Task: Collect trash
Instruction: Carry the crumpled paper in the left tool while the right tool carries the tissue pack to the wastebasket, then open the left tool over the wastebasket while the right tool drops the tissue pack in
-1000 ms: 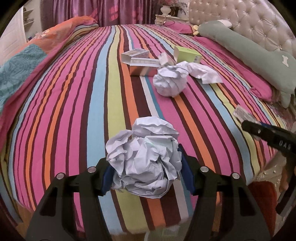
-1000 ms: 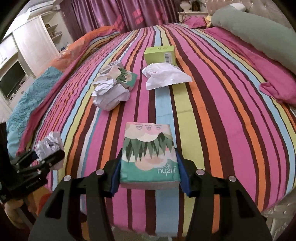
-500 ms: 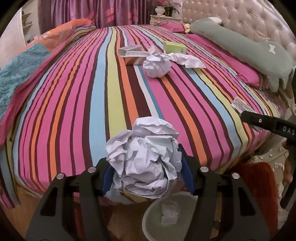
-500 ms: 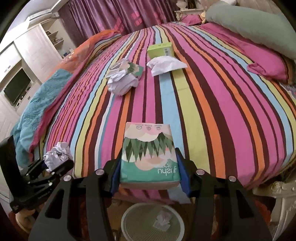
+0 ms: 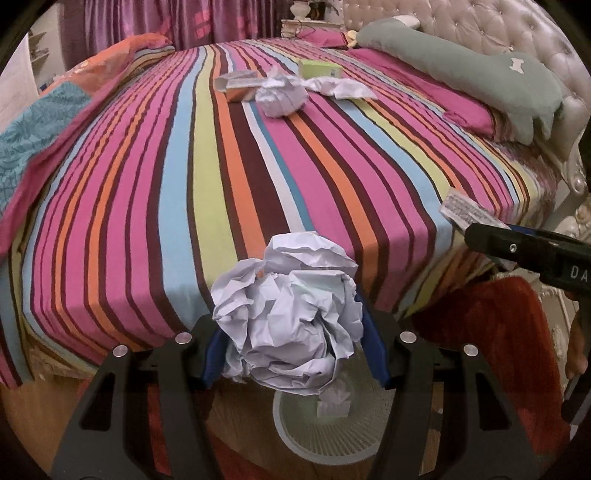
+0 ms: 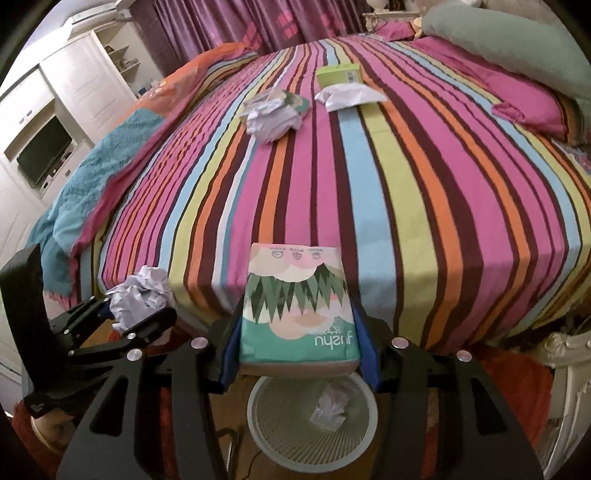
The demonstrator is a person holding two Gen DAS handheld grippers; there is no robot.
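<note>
My left gripper (image 5: 293,354) is shut on a crumpled white paper ball (image 5: 288,317), held past the bed's foot edge above a white round trash bin (image 5: 295,435) on the floor. My right gripper (image 6: 297,354) is shut on a green tissue pack (image 6: 297,306), held over the same bin (image 6: 266,435), which holds a crumpled scrap (image 6: 328,408). The left gripper with its ball (image 6: 138,299) shows at the left of the right wrist view. More trash lies far up the bed: a paper ball (image 5: 282,96), a flat wrapper (image 5: 341,88), a green box (image 5: 319,68) and a small carton (image 5: 236,83).
The striped bed (image 5: 184,184) fills the view, with a green pillow (image 5: 461,70) and tufted headboard (image 5: 480,22) at the right. A red rug (image 5: 498,332) lies on the floor beside the bin. White cabinets with a TV (image 6: 44,147) stand at the left.
Both grippers have pulled back from over the bed to beyond its foot edge, still holding their items. The trash bin has come fully into view below them.
</note>
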